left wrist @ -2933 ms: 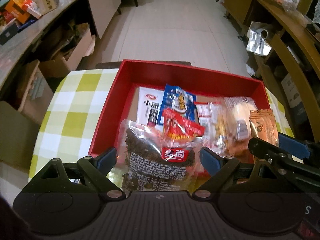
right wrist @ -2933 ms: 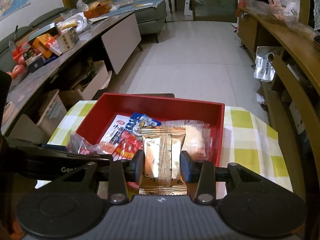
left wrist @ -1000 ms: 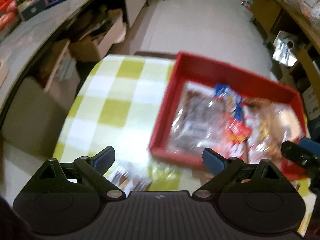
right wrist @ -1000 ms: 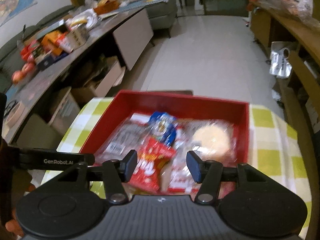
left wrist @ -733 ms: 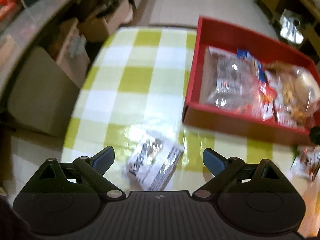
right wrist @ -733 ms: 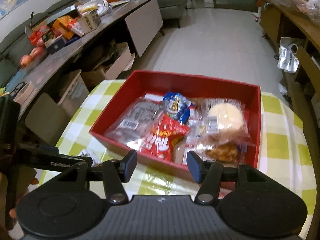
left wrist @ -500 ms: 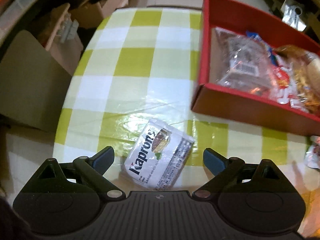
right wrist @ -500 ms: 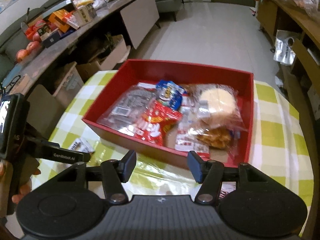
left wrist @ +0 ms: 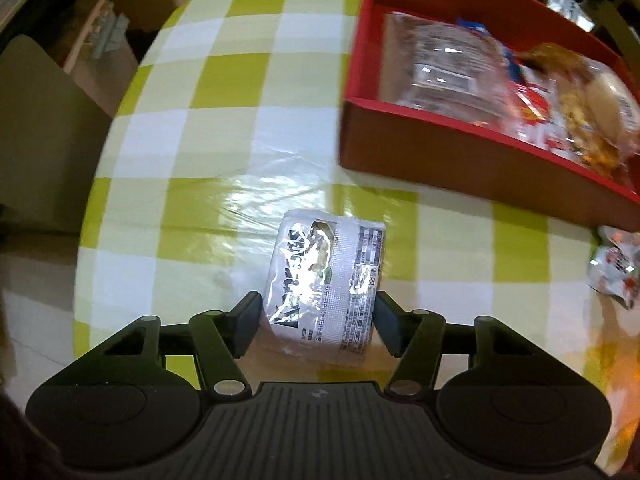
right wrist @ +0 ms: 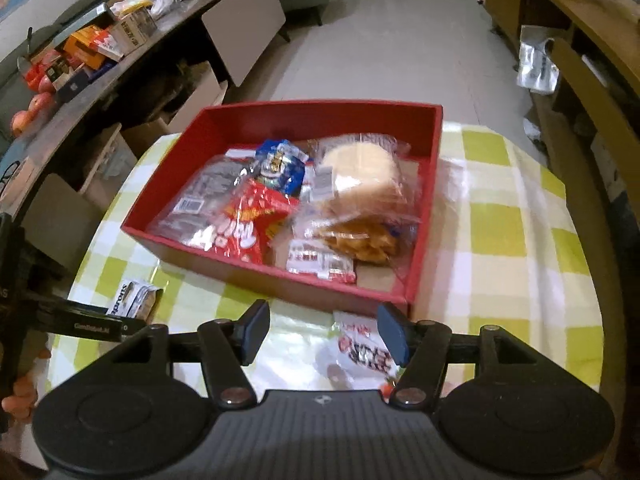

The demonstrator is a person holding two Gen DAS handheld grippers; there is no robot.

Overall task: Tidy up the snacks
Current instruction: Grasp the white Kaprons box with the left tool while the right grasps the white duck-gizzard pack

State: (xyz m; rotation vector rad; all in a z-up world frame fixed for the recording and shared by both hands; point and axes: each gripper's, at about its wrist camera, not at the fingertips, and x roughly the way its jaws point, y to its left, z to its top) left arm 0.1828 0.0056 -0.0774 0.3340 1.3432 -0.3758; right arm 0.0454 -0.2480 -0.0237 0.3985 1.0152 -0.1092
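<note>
A red box (right wrist: 424, 216) with several snack packs stands on the green-checked table; it also shows in the left wrist view (left wrist: 460, 156). My left gripper (left wrist: 318, 326) is shut on a white Kaprons snack pack (left wrist: 326, 276) that lies on the cloth in front of the box; the pack also shows in the right wrist view (right wrist: 134, 302). My right gripper (right wrist: 322, 332) is open and empty, low over a small red-and-white snack pack (right wrist: 362, 348) that lies just in front of the box's near wall.
The same small pack lies at the right in the left wrist view (left wrist: 612, 268). The table's left edge (left wrist: 86, 216) is close. A cluttered counter (right wrist: 80, 60) runs along the left, wooden shelving (right wrist: 592, 80) along the right.
My left gripper has moved in on the Kaprons pack and its fingers have closed against its sides. My right gripper has drawn back from the box and dropped toward the small pack.
</note>
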